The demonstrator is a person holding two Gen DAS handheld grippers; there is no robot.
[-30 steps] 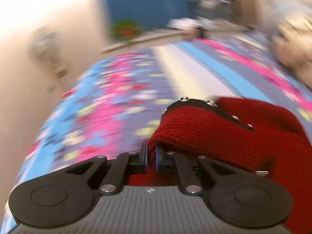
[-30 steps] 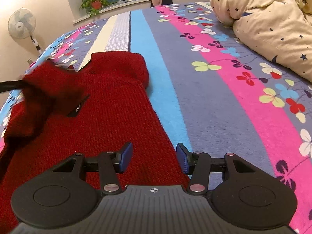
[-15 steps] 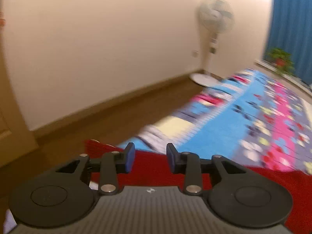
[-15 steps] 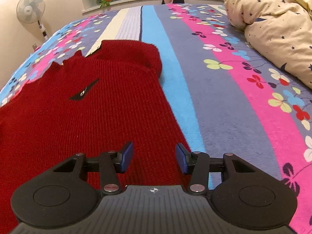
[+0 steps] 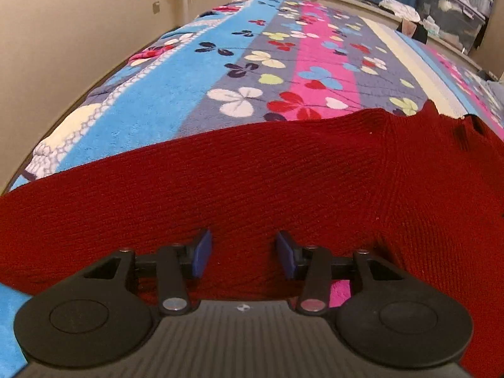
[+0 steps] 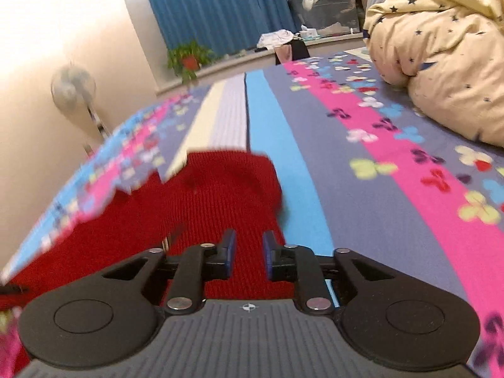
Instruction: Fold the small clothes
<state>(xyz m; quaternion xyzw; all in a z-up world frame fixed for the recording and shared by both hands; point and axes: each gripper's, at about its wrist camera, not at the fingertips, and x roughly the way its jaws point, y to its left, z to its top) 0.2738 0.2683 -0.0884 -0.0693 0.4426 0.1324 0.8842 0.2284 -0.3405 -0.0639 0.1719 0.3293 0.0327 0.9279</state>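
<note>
Left gripper (image 5: 242, 253) jaws, just opening, hover apart above the red sweater (image 5: 283, 182). Only the right view shows the quilt (image 6: 441, 63); right gripper (image 6: 247, 253) jaws, closing, apart.

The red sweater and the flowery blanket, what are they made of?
The red sweater looks like knitted yarn, maybe wool or acrylic: fine ribs run across it and the surface is matte. The flowery blanket looks like soft fleece or plush: its printed stripes and flowers have a short fuzzy pile.
</note>
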